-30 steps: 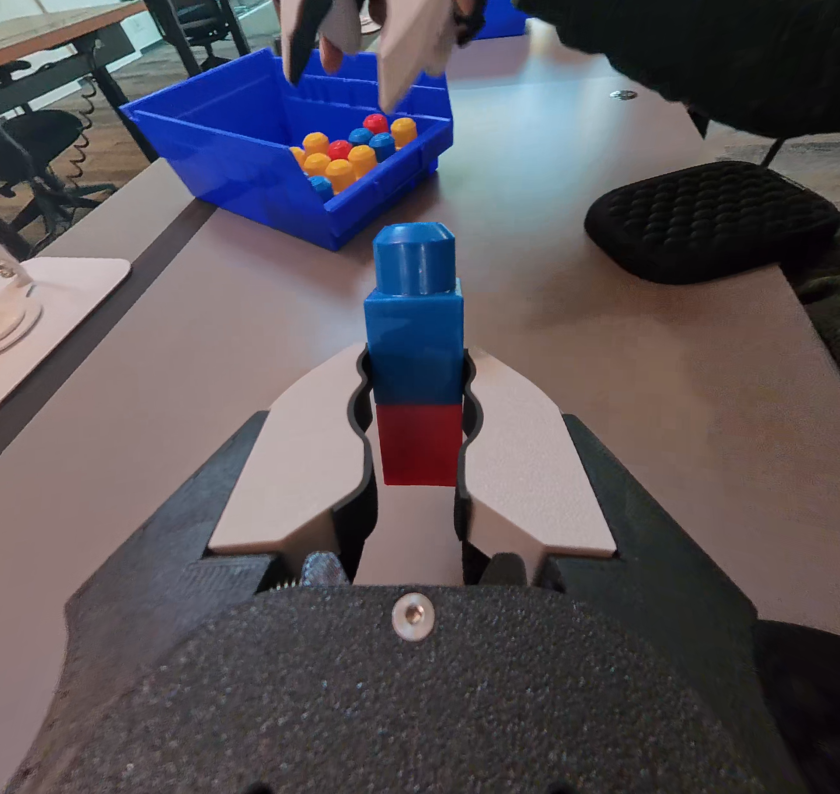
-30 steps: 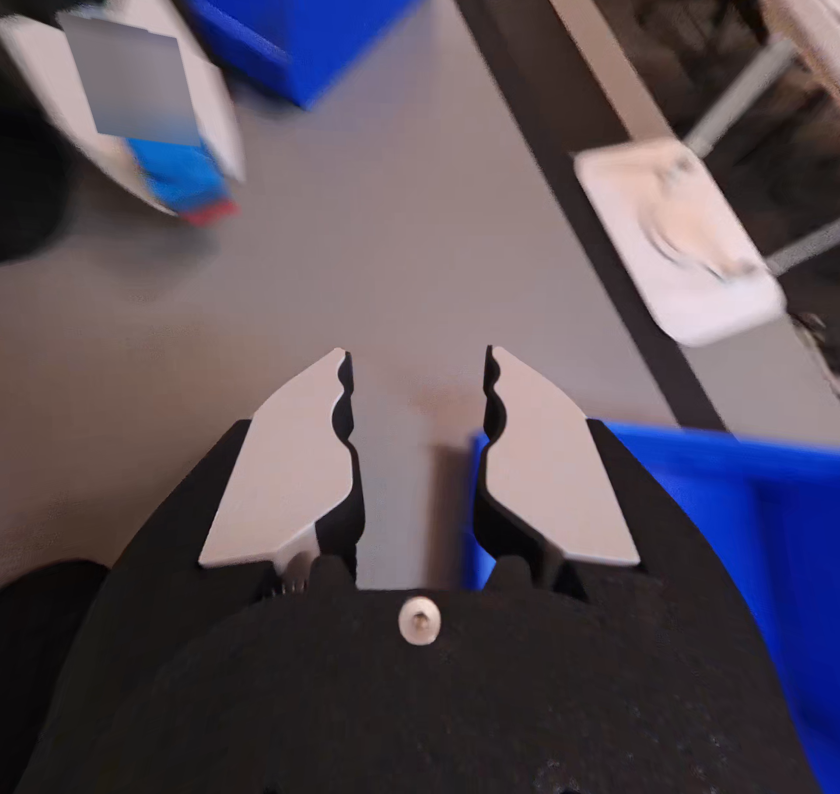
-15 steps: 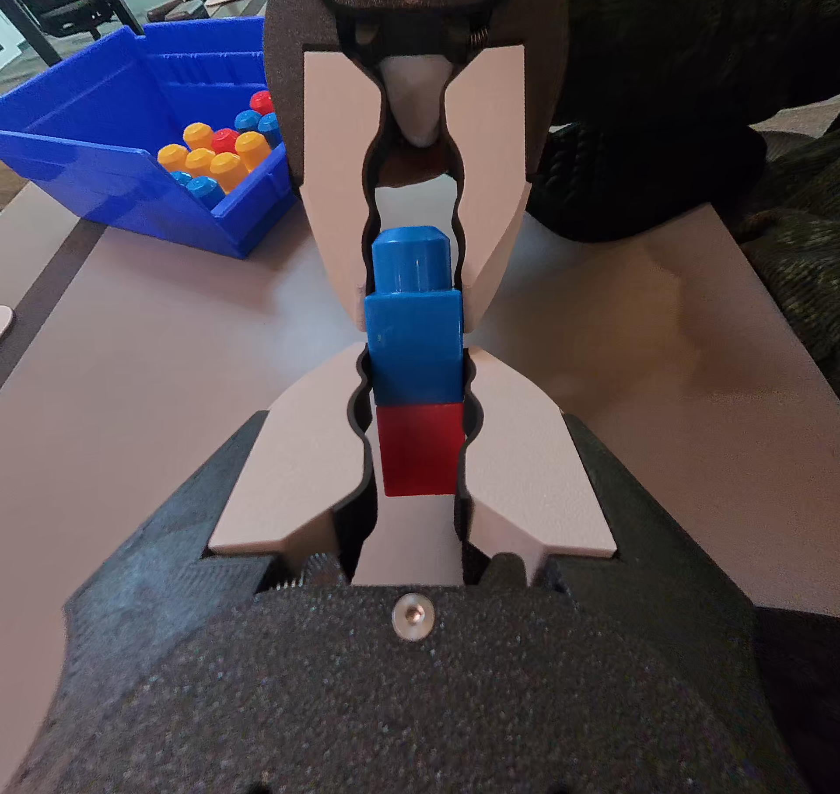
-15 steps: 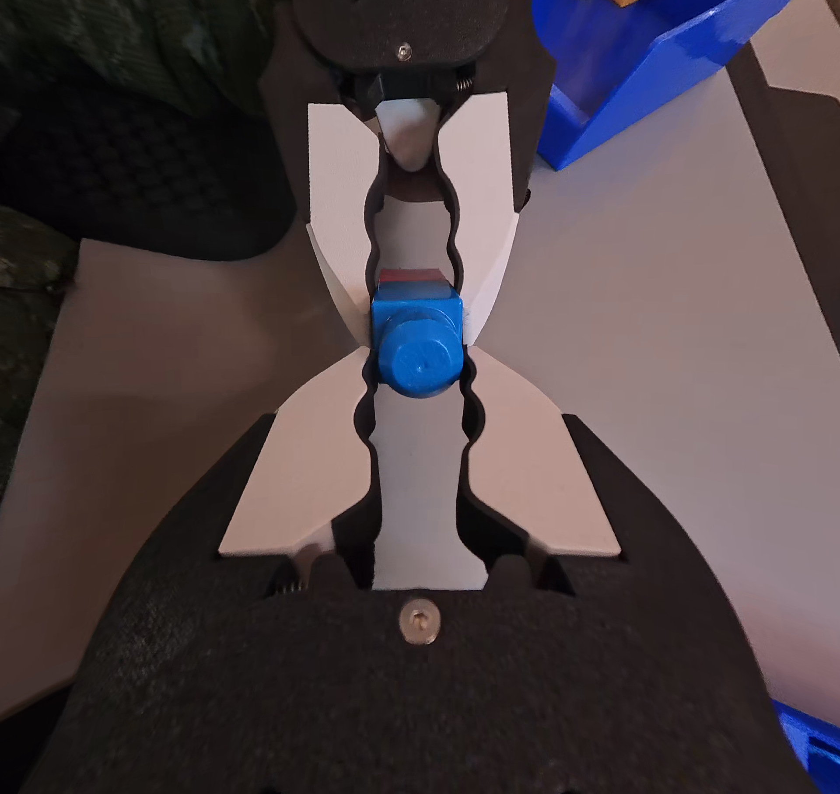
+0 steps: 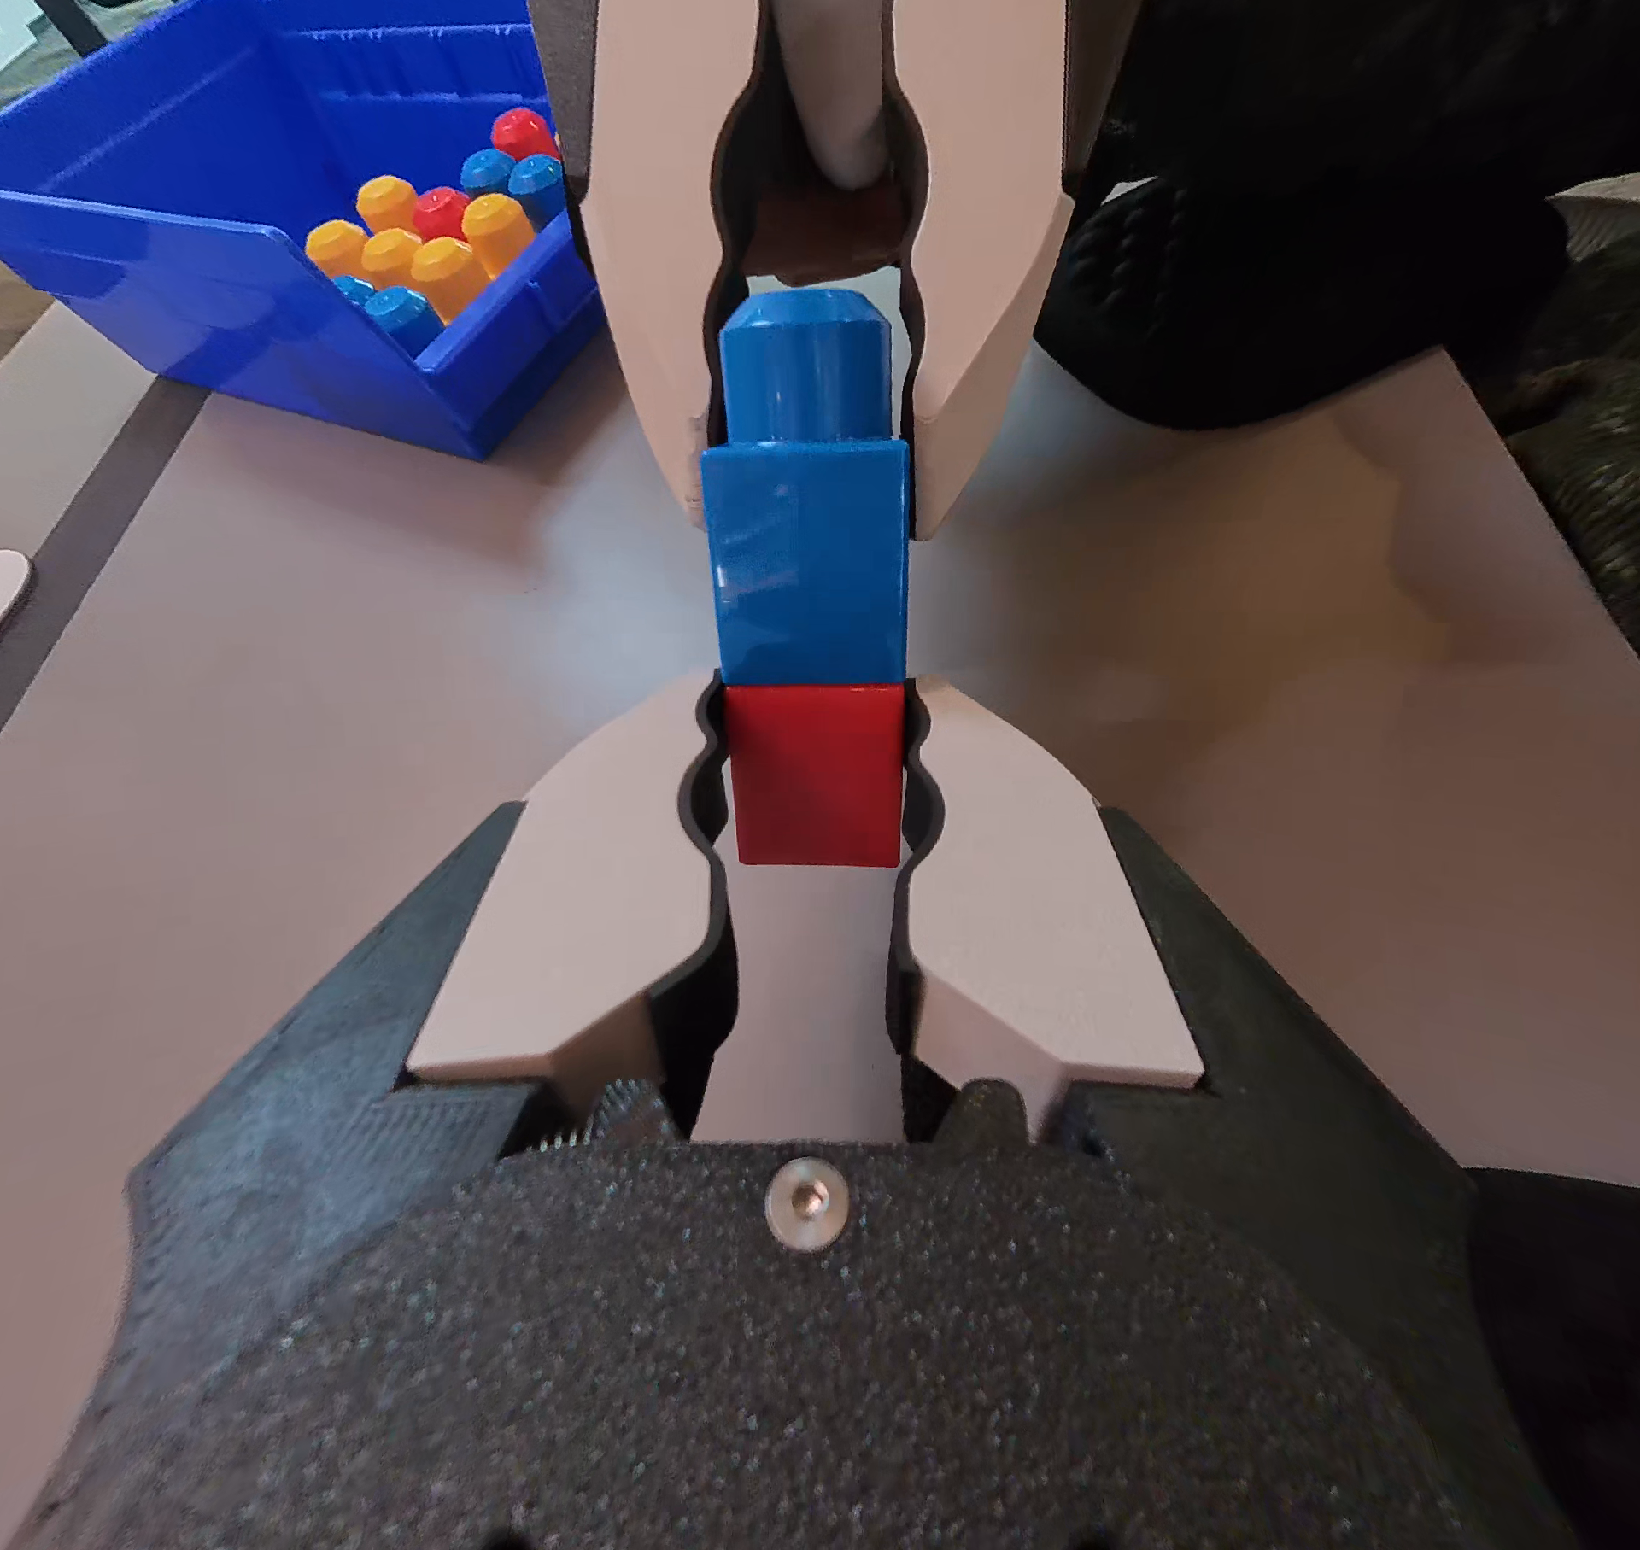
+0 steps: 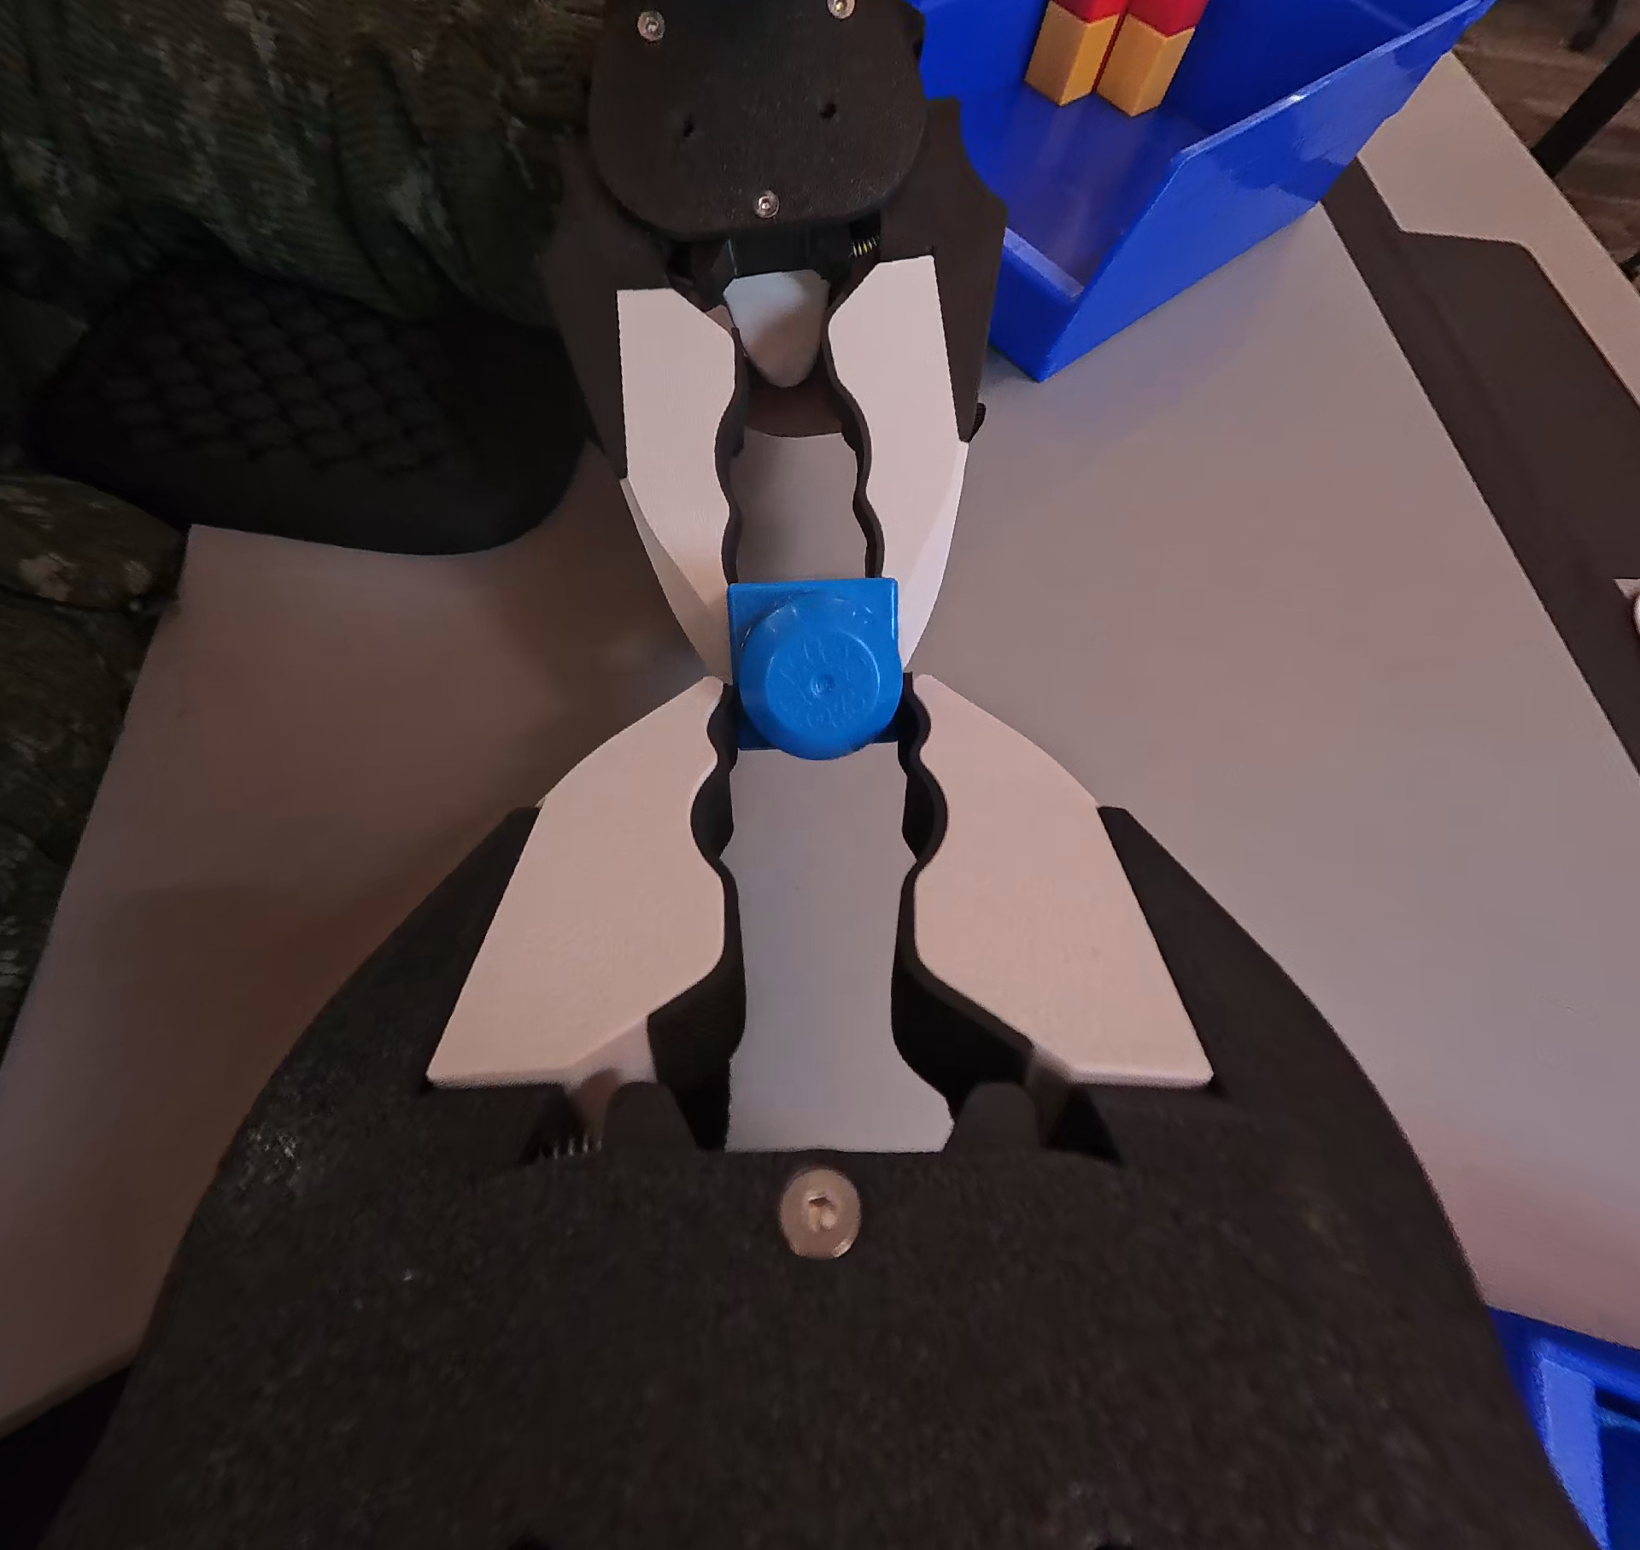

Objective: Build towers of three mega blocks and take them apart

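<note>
The jaws of the left gripper (image 5: 815, 762) are clenched on the red block (image 5: 815, 775), the lower end of a short tower held above the table (image 5: 355, 753). Those of the right gripper (image 6: 818, 713) are closed against the sides of the blue block (image 5: 812, 567), which is seated on the red one and carries a round stud (image 5: 806, 367) at its far end. In the left wrist view the right gripper (image 5: 806, 487) is seen reaching in from the opposite side, so that the tower is bridged between the two pairs of jaws.

In the right wrist view the stud is seen end-on and the red block is hidden entirely behind the blue one. Whether the two blue-coloured sections amount to one block or two cannot be made out. The top of the right gripper is cut off by the upper edge of the left wrist view.

Beyond the left gripper's jaws and to their left, a blue bin (image 5: 222, 301) is set on the table, with the rounded studs of orange, red and blue blocks (image 5: 426, 239) showing inside it. In the right wrist view, a blue bin (image 6: 1242, 203) with stacked red and yellow blocks (image 6: 1127, 8) stands beyond the jaws to the right; another blue corner (image 6: 1580, 1436) is cut off at the lower right edge. A dark textured pad (image 6: 293, 407) and a dark sleeve (image 6: 266, 88) are seen beyond the jaws to the left. The table is smooth and grey, crossed by a dark strip (image 5: 98, 478).
</note>
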